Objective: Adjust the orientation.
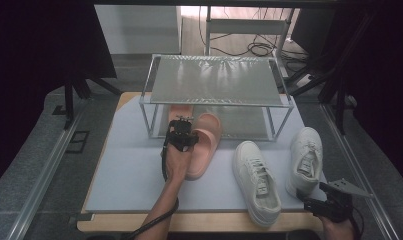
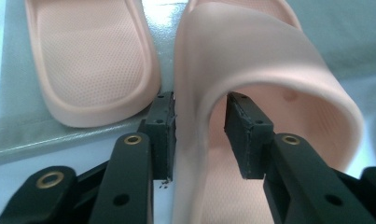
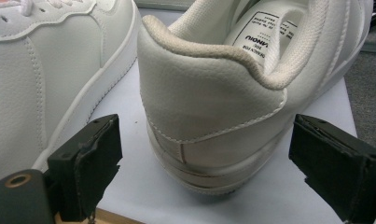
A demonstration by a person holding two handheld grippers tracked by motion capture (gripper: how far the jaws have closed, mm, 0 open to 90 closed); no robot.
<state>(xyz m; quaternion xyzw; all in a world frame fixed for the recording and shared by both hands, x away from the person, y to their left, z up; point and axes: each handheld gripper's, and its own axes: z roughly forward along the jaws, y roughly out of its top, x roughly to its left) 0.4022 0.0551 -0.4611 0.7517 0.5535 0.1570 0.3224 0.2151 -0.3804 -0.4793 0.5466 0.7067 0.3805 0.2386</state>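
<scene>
A pink slipper lies on the white mat just in front of the wire rack, toe toward it. My left gripper is shut on the side wall of its strap, one pad outside and one under the arch. The second pink slipper rests on the rack's lower shelf, close to the left. Two white sneakers stand on the right: one near the front, one beside it. My right gripper is open, its pads wide apart on either side of the right sneaker's heel, not touching it.
The rack has a mesh top shelf and a lower shelf with room to the right of the slipper. The white mat covers a wooden table whose front edge is near my right gripper. Cables and dark stands lie behind.
</scene>
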